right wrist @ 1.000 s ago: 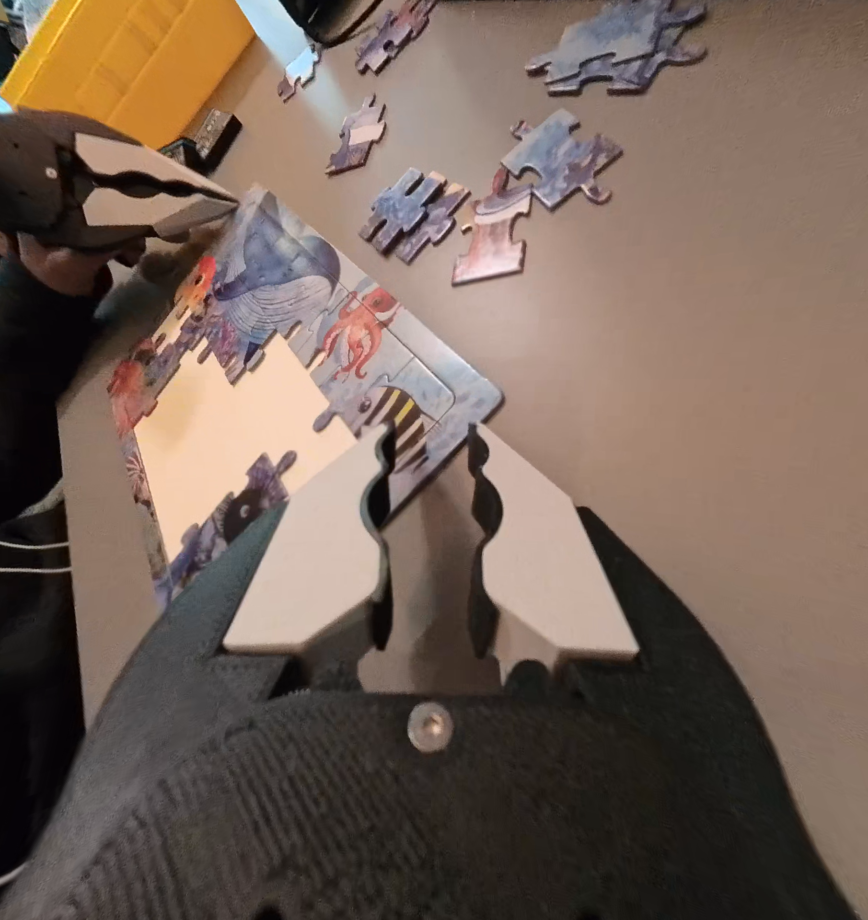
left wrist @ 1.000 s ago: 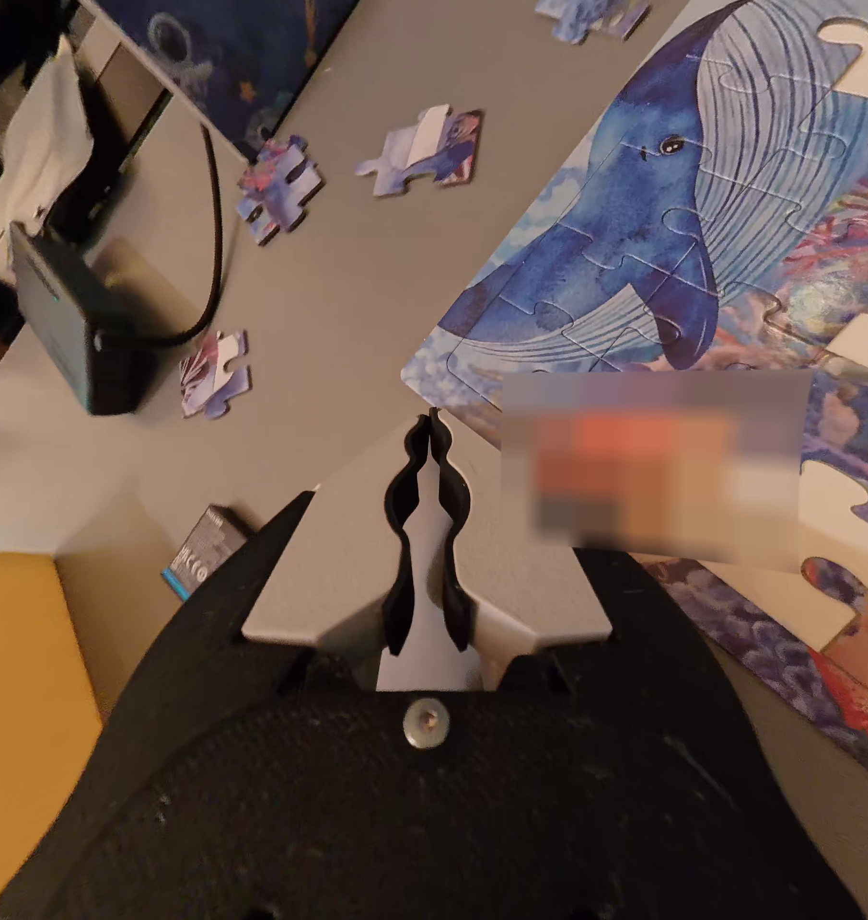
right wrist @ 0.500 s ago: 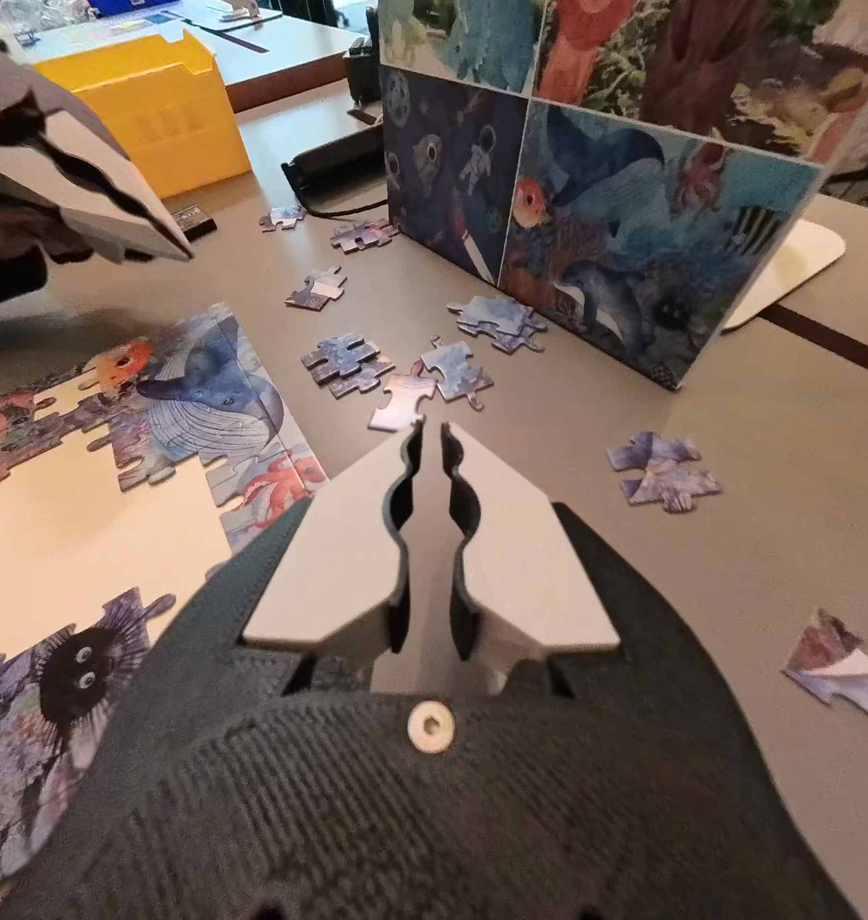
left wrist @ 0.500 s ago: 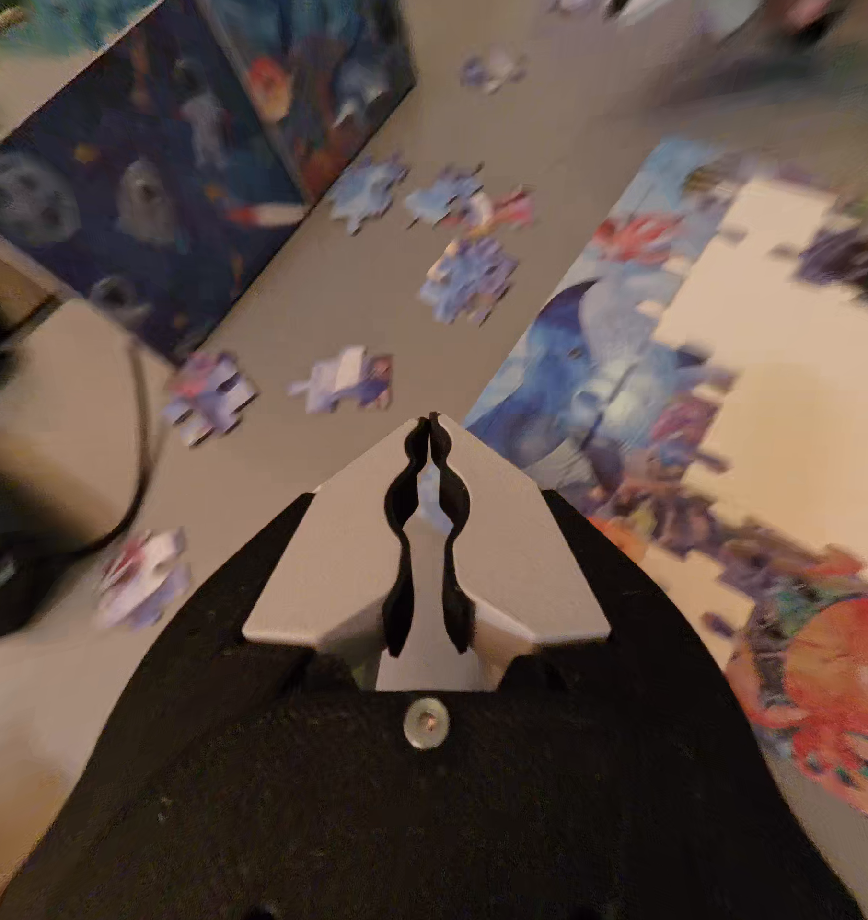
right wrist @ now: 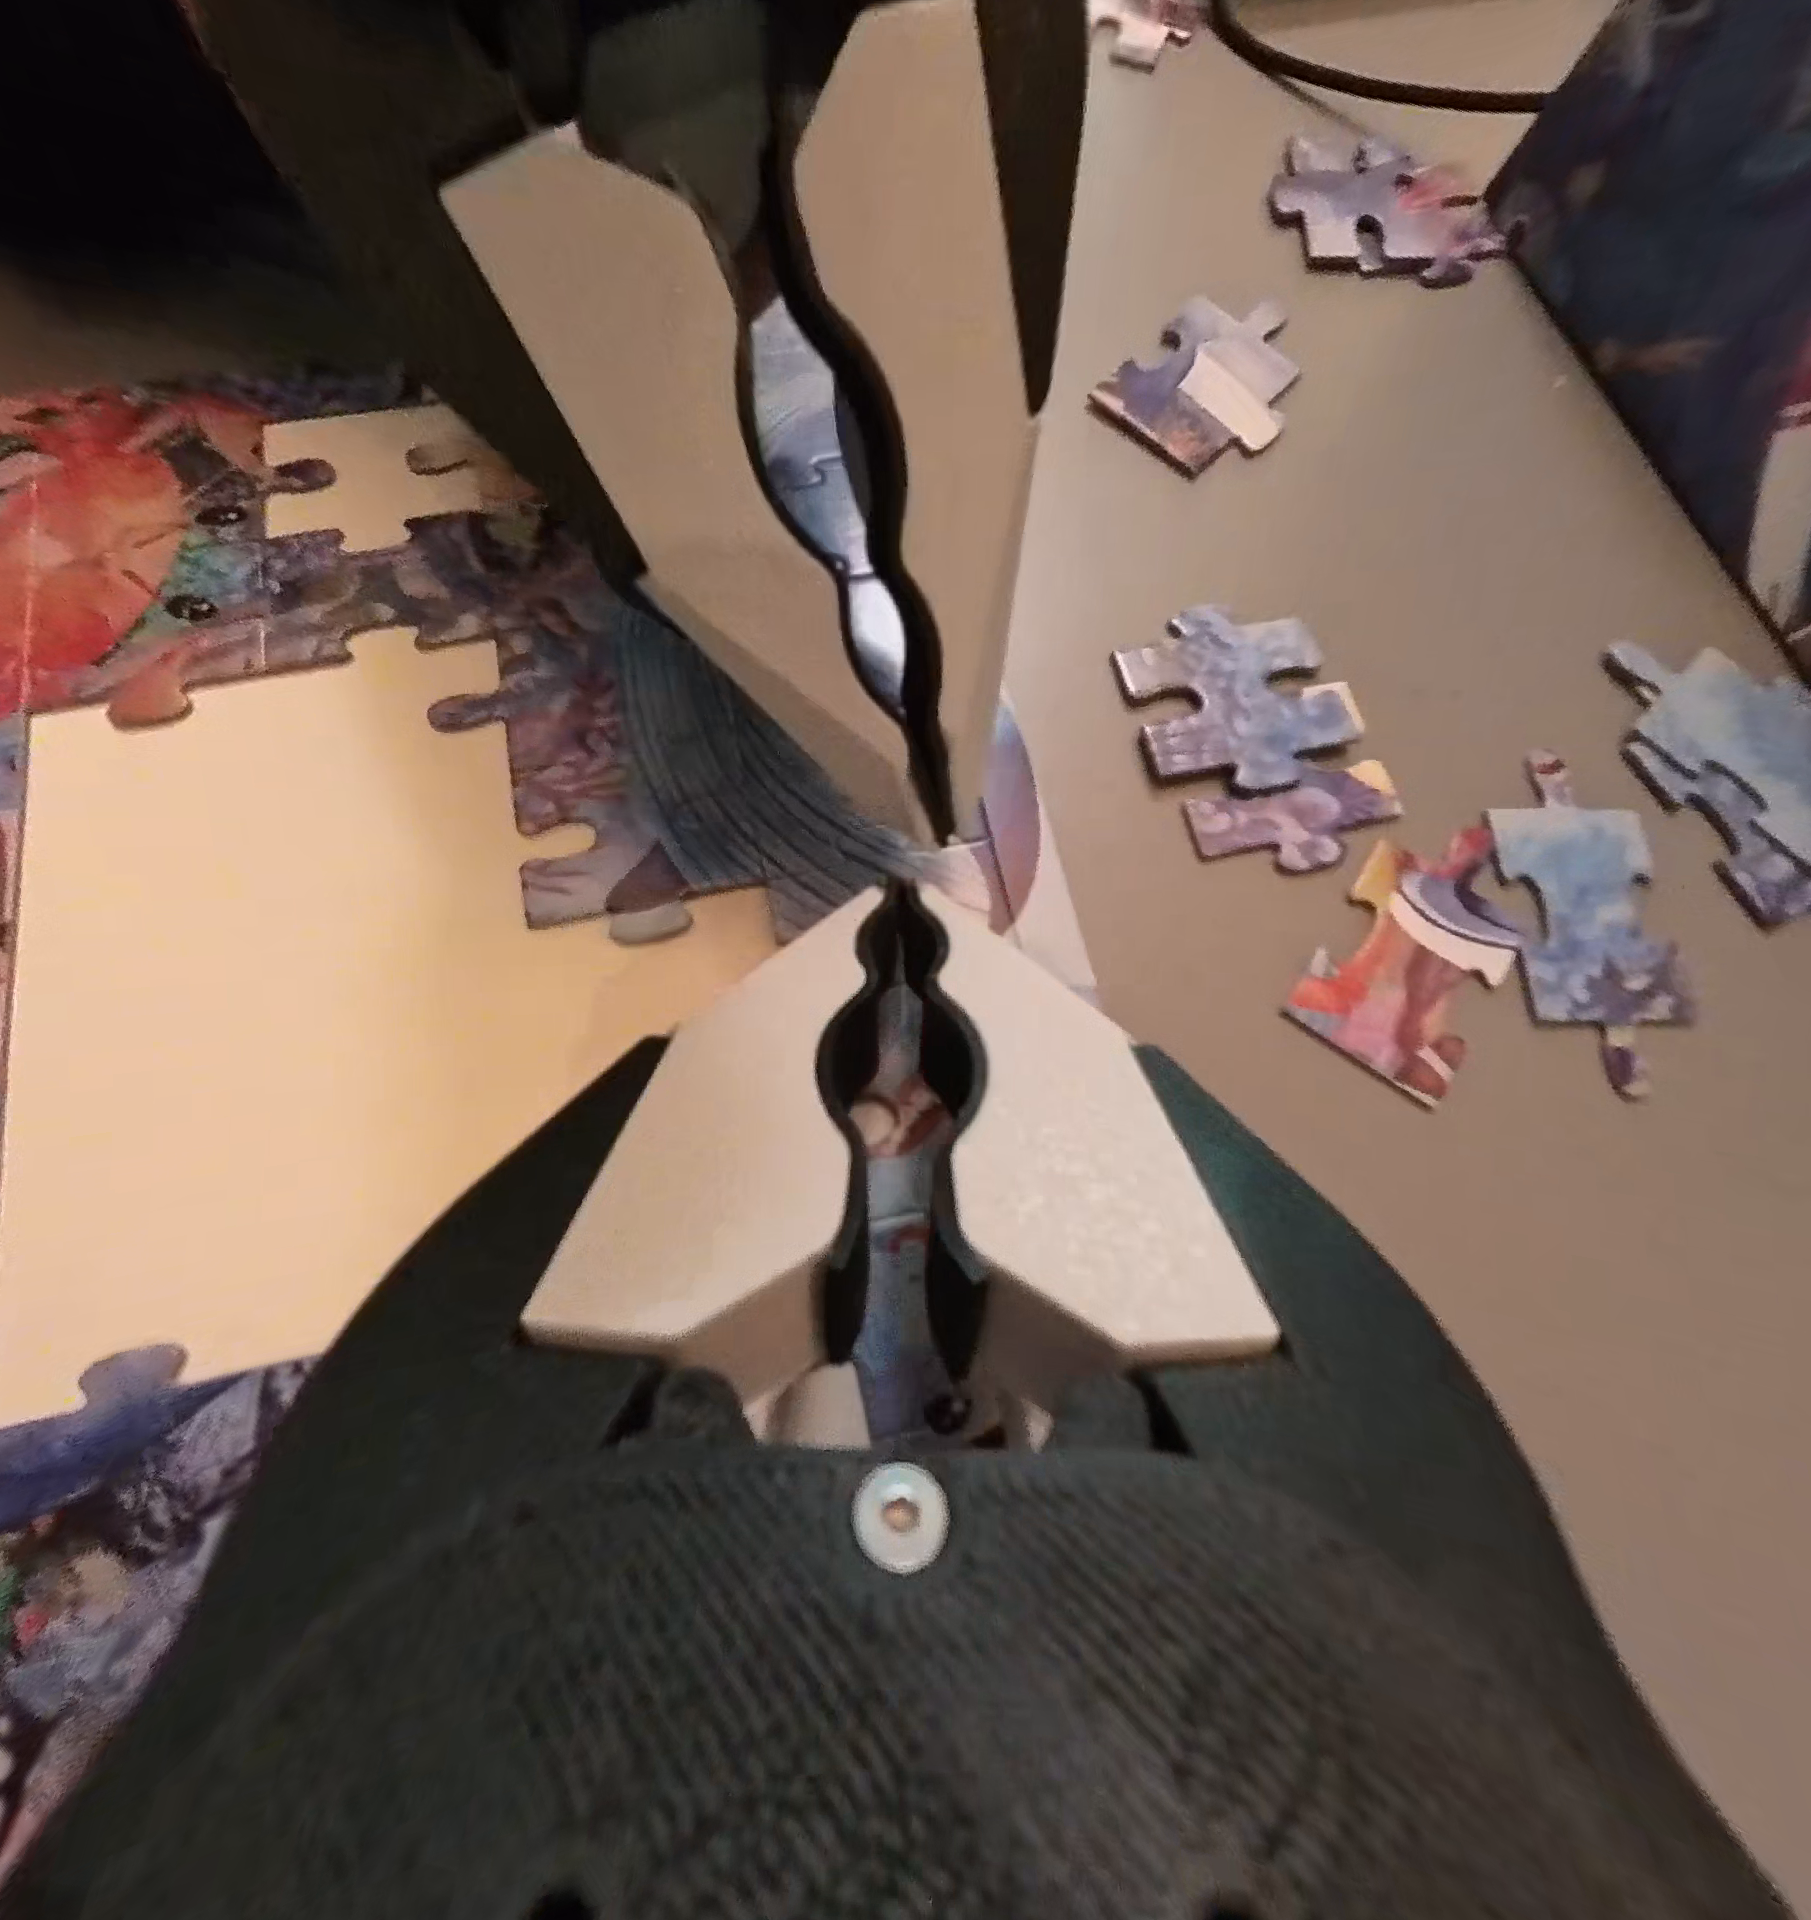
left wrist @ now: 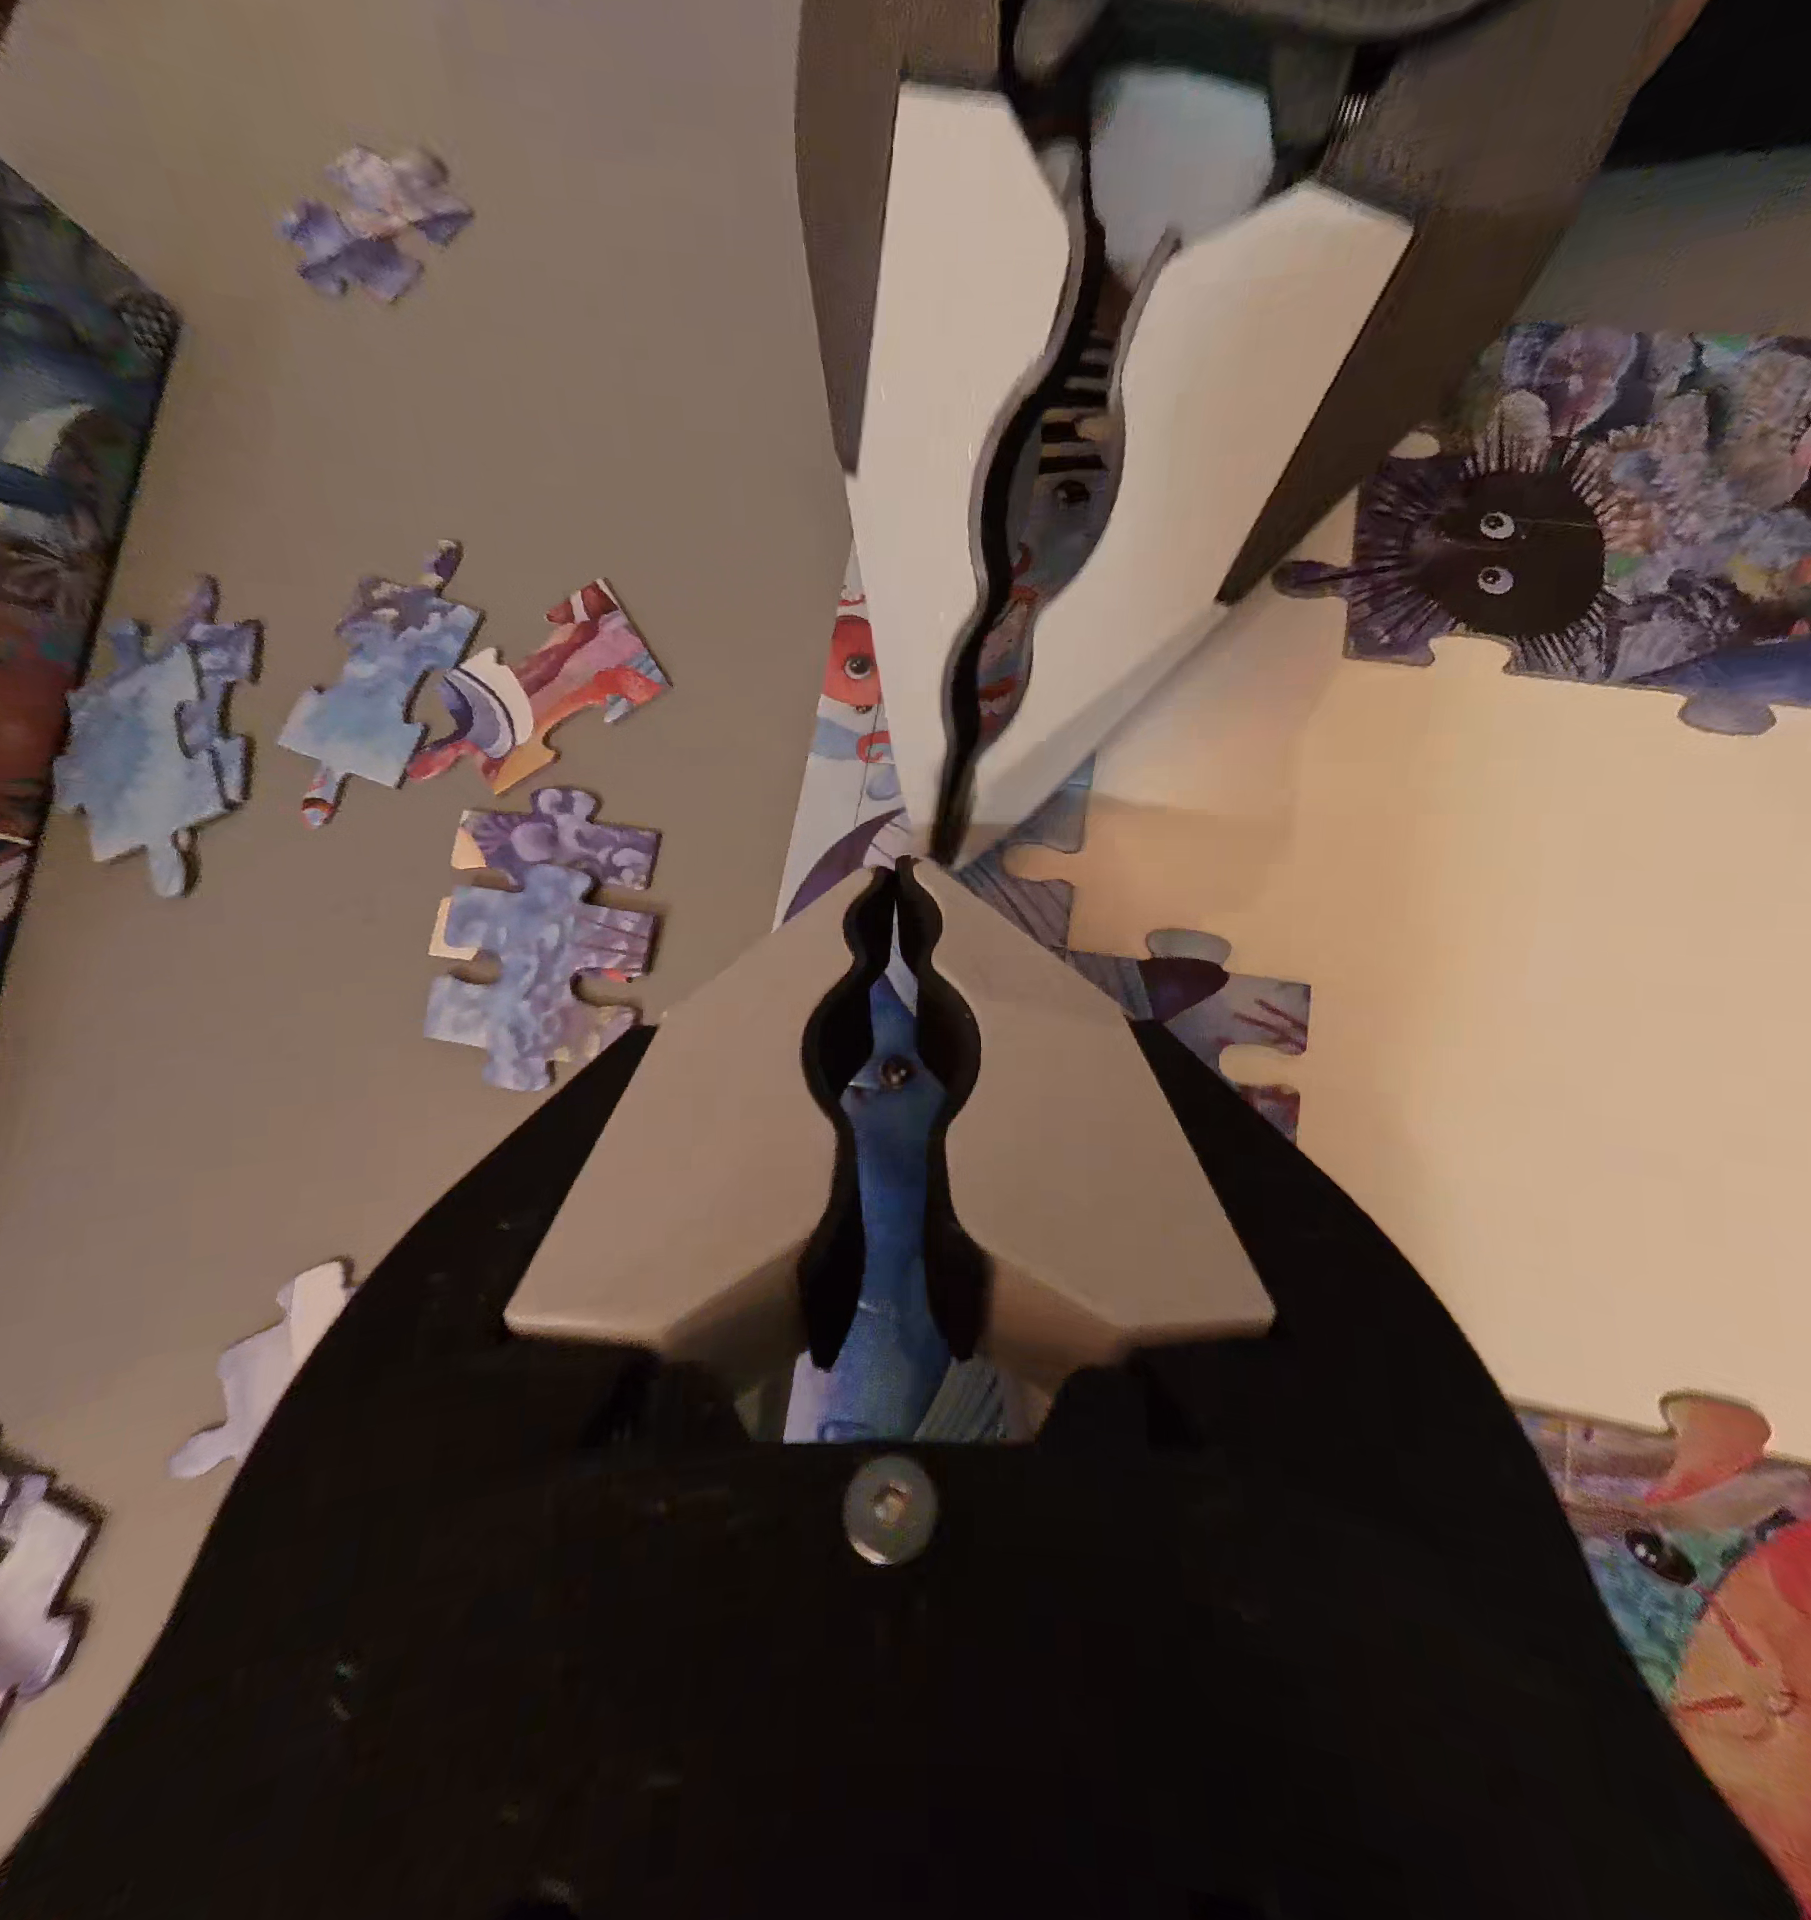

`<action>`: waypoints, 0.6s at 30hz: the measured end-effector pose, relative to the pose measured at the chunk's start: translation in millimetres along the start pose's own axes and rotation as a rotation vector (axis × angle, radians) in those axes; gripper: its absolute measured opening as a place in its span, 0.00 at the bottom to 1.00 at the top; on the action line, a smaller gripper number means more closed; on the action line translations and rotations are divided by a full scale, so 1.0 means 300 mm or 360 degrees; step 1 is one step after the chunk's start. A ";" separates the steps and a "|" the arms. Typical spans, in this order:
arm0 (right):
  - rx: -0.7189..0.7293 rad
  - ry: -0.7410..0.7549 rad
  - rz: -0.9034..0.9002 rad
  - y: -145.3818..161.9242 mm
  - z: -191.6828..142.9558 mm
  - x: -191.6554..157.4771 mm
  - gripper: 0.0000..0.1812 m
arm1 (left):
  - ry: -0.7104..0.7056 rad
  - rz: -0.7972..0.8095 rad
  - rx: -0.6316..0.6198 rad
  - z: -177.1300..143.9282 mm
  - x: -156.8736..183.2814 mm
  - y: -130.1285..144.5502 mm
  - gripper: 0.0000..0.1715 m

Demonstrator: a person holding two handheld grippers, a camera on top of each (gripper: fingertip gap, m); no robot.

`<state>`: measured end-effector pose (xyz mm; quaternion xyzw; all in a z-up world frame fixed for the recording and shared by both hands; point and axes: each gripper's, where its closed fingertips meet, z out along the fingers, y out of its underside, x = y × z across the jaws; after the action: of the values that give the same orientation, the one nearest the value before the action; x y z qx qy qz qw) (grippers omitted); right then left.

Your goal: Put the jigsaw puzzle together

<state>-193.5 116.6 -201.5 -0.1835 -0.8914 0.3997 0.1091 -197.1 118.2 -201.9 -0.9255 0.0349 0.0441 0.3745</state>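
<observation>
The partly built jigsaw puzzle [left wrist: 1566, 551] lies in its cream tray [left wrist: 1503, 1039], with a bare cream middle and pictured pieces round the edges. My left gripper [left wrist: 899, 868] is shut and empty, low over the whale part of the puzzle. My right gripper [left wrist: 948, 842] comes in from the top, also shut and empty, its tips almost touching the left tips. In the right wrist view my right gripper [right wrist: 896, 894] faces the left gripper [right wrist: 937, 826] tip to tip over the puzzle's [right wrist: 589, 790] edge. Loose pieces [left wrist: 542, 956] lie on the grey table beside the tray.
More loose pieces [left wrist: 381, 696] [left wrist: 153, 727] [left wrist: 376, 223] lie scattered to the left in the left wrist view, and they lie to the right in the right wrist view [right wrist: 1244, 707] [right wrist: 1587, 914] [right wrist: 1202, 384]. The pictured puzzle box [right wrist: 1711, 260] stands behind them, with a black cable [right wrist: 1379, 94].
Both grippers have swung in over the puzzle and now meet tip to tip. The right gripper's jaws, slightly apart before, have closed. The left gripper stayed shut.
</observation>
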 end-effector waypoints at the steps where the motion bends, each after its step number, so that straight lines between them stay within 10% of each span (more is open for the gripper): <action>1: -0.0019 -0.0009 -0.0012 0.004 0.009 -0.007 0.00 | -0.0015 0.0016 0.0020 -0.014 -0.007 -0.001 0.00; 8: -0.0107 -0.0157 0.0063 0.011 0.023 -0.017 0.00 | 0.0100 0.0014 -0.0055 -0.016 -0.001 0.087 0.00; 18: -0.0114 0.0012 0.0334 0.244 -0.234 0.089 0.00 | 0.0036 -0.0173 -0.0158 -0.117 -0.025 0.197 0.00</action>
<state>-176.3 219.8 -209.4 -0.2810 -0.8806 0.3762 0.0634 -208.3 51.7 -216.7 -0.9439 -0.0136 0.0149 0.3295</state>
